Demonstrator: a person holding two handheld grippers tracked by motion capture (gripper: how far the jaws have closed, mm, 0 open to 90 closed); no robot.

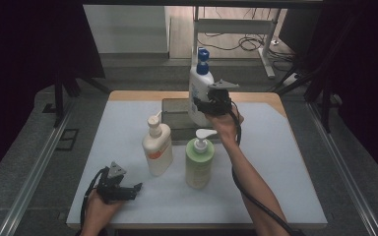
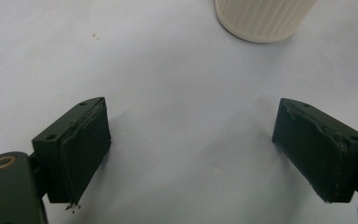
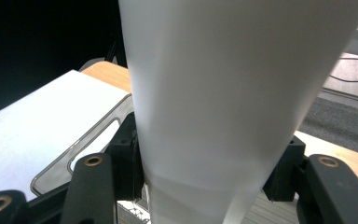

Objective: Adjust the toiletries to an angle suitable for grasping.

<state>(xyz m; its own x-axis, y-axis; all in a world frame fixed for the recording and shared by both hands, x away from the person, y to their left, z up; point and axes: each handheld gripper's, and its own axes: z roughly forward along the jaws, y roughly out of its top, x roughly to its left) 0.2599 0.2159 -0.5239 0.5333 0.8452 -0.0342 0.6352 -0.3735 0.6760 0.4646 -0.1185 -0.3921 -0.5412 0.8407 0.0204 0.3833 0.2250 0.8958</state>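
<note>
Carrying the white bottle (image 1: 199, 93) in my right claw (image 1: 211, 104), clamped, at twelve o'clock; next, setting it on the tray (image 1: 174, 110); left claw (image 1: 130, 189) gapes empty.

White pump bottle (image 1: 199, 93) is showing a blue pump head and a blue label patch. Cream pump bottle (image 1: 157, 150) is carrying an orange label band; its base is showing fine vertical ribbing. Pale green pump bottle (image 1: 198, 163) is wearing a white pump. Both grippers, left gripper (image 1: 137, 187) and right gripper (image 1: 197, 103), are presenting black. Table cover (image 1: 275, 162) is reading white, over a light wood table edge (image 1: 142, 95). Tray (image 1: 174, 115) is appearing dark grey.
</note>
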